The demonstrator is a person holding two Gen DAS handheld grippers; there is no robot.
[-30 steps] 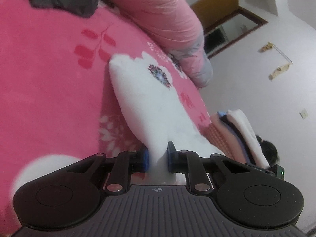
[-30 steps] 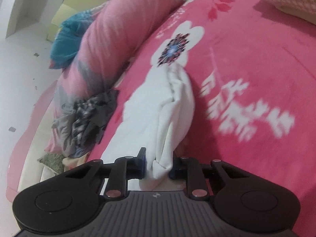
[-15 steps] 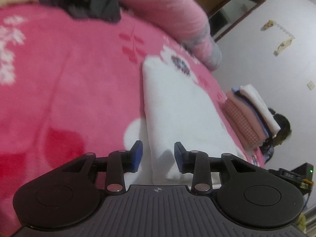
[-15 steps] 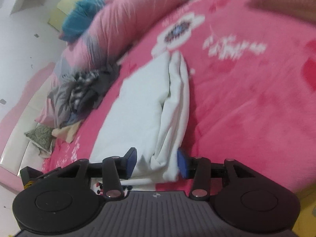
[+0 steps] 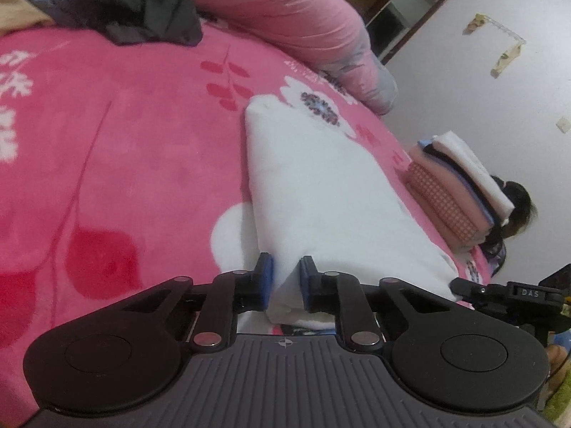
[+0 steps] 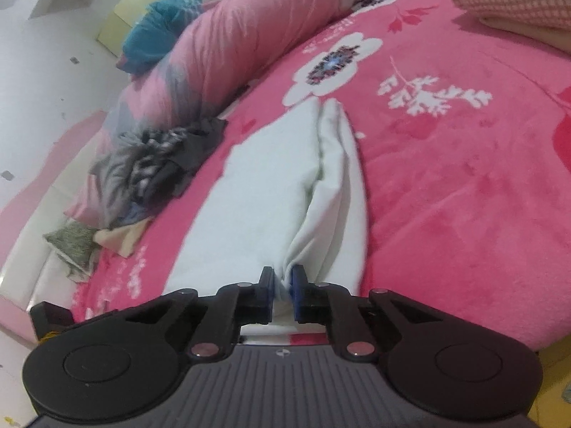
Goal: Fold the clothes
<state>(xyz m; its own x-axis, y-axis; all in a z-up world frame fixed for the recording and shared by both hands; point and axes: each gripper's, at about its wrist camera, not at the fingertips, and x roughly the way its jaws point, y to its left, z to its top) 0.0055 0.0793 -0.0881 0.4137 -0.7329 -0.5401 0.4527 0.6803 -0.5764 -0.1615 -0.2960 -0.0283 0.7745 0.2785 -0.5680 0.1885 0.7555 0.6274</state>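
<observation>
A white garment (image 5: 321, 192) lies folded into a long strip on the pink flowered blanket (image 5: 125, 142). My left gripper (image 5: 284, 278) is at the strip's near left corner. Its jaws are closing, and the blue pads press on the cloth edge between them. In the right wrist view the same white garment (image 6: 271, 178) shows a layered fold along its right side. My right gripper (image 6: 283, 280) holds the near end of that fold, its jaws closing with the cloth bunched tight between the pads.
A stack of folded clothes (image 5: 460, 185) sits at the right of the bed. A dark heap of unfolded clothes (image 6: 160, 164) lies by a rolled pink quilt (image 6: 242, 39). Beyond the bed's far edge stand a white wall and a doorway (image 5: 399, 10).
Both grippers let go of the white garment, drew back toward its near end, and have closed on it again there. The garment now lies flatter and longer on the blanket.
</observation>
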